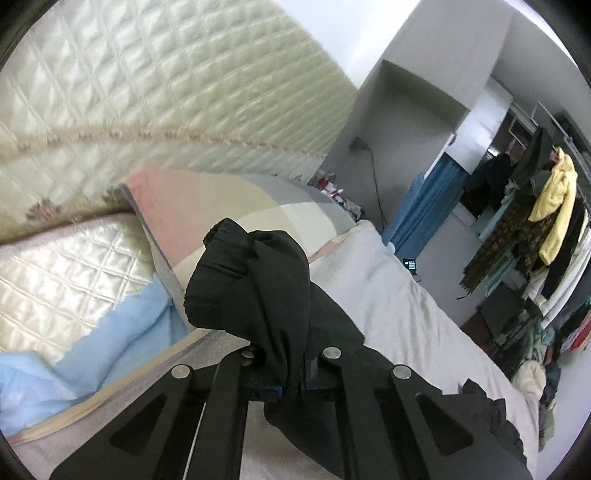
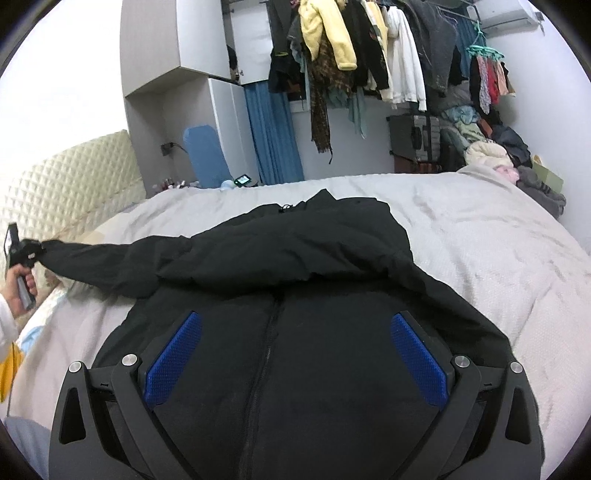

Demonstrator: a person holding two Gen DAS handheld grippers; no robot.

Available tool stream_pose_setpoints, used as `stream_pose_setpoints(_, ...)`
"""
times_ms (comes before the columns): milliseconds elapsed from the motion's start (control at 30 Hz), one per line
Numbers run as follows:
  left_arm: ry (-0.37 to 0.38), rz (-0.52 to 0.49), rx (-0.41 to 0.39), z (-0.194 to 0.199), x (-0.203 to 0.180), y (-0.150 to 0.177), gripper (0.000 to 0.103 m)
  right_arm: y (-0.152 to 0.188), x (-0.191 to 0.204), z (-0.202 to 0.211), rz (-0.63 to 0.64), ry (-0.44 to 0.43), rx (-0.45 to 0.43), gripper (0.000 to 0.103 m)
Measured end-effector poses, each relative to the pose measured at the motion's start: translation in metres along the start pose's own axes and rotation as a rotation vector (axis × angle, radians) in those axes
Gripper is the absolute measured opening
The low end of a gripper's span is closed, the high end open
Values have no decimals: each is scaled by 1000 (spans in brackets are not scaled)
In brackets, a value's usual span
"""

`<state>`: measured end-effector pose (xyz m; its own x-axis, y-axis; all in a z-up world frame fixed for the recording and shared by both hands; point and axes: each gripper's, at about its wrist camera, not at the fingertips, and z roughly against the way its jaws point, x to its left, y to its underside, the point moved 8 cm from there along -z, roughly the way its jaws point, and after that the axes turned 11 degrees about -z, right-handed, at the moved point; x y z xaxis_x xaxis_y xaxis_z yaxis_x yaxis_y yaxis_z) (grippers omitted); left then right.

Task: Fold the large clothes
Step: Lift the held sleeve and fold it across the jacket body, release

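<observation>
1. We see the bed [image 2: 480, 251], covered with a pale grey quilt, filling most of the right wrist view, with a cream quilted headboard [image 1: 166, 85] at its far left end
2. Behind the bed a rail of hanging clothes [image 2: 369, 55] runs along the wall, a yellow hoodie [image 2: 325, 33] among them, and a heap of more clothes sits at the bed's right corner
3. Our black jacket [image 2: 295, 332] lies spread on the quilt, zip up the middle, its upper part folded over in a thick roll across the chest
4. Its sleeve [image 2: 103, 262] stretches out to the left, lifted off the quilt at its end
5. Pillows [image 1: 207, 210] in pink, beige and pale blue lie against the headboard
6. Our right claw [image 2: 291, 354] hangs over the jacket's front, its blue pads [image 2: 173, 362] wide apart and holding nothing
7. Our left claw [image 1: 291, 384] is clamped on the sleeve's cuff [image 1: 255, 280], which bunches up above the tips
</observation>
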<state>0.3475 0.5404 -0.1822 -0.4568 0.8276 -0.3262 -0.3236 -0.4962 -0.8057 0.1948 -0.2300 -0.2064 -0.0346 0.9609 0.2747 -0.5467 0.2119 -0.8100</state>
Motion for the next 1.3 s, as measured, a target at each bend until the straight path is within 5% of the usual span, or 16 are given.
stream_pose_setpoints(233,-2,-145,-35,59,-72,-28,3,0,-10,21,8,21,-11,103)
stream_pose_setpoints(667,136,-321,-107,140,-269,-64,4,-11,-26,52,-44,-30,-91,103)
stream_pose_setpoints(967,268,-435,-96,169,-418,-19,9,-13,-41,72,-79,-66,-124,103)
stream_pose_setpoints(1300,377,-559,-52,174,-546,71,9,-17,-54,80,-139,-94,-141,103)
